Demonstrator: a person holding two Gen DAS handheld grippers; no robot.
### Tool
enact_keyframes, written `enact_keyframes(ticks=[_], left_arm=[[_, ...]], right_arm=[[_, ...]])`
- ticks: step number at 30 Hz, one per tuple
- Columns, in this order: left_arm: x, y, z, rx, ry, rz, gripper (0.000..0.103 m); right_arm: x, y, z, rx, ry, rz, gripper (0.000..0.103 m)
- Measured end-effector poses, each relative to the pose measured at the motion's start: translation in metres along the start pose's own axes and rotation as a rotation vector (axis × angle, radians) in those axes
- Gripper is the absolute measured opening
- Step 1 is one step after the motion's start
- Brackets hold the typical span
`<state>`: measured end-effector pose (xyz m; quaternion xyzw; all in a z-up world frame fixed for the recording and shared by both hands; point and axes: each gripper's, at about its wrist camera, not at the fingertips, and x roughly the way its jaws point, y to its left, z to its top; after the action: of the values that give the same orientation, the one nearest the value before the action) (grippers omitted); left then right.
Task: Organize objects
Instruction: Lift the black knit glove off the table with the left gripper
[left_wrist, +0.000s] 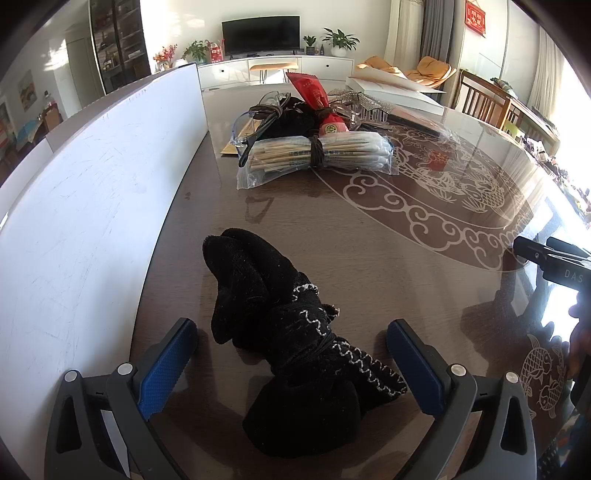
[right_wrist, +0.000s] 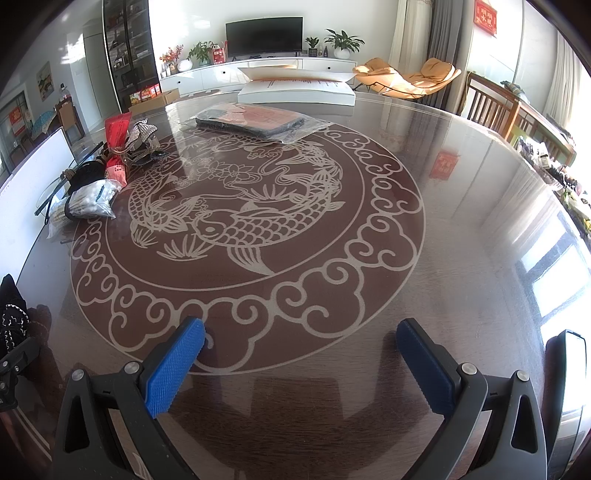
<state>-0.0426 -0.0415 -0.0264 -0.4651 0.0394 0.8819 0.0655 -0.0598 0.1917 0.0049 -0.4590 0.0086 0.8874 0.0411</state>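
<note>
Two grippers are held over the table (right_wrist: 461, 184), both spread wide and empty. Left gripper (left_wrist: 291, 354): black cloth bundle (left_wrist: 295, 343) lies between its pads, untouched. Right gripper (right_wrist: 301, 354): swab bag (right_wrist: 90, 201) and pile at ten o'clock.

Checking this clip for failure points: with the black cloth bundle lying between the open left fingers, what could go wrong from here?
1. The left gripper is open around the black bundle; a floppy end may snag a finger as the gripper lifts away.
2. The table looks glossy, so a nudged bundle could slide.
3. The pile behind, with the swab bag, is loosely stacked; adding to it could topple things.
</note>
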Motion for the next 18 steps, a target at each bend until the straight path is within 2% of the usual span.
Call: enact_keyframes(ticks=[15, 18], left_arm=[[-0.0026, 0.0019, -0.0023, -0.009, 0.002, 0.004, 0.103], [-0.0038, 0.0020, -0.0036, -0.010, -0.001, 0.000, 0.103]], right_arm=[[0.0008, -0.0012, 0.0000, 0.002, 0.006, 0.007, 0.103], [0.0005, 0.0054, 0.0037, -0.044, 0.023, 0.042, 0.103]])
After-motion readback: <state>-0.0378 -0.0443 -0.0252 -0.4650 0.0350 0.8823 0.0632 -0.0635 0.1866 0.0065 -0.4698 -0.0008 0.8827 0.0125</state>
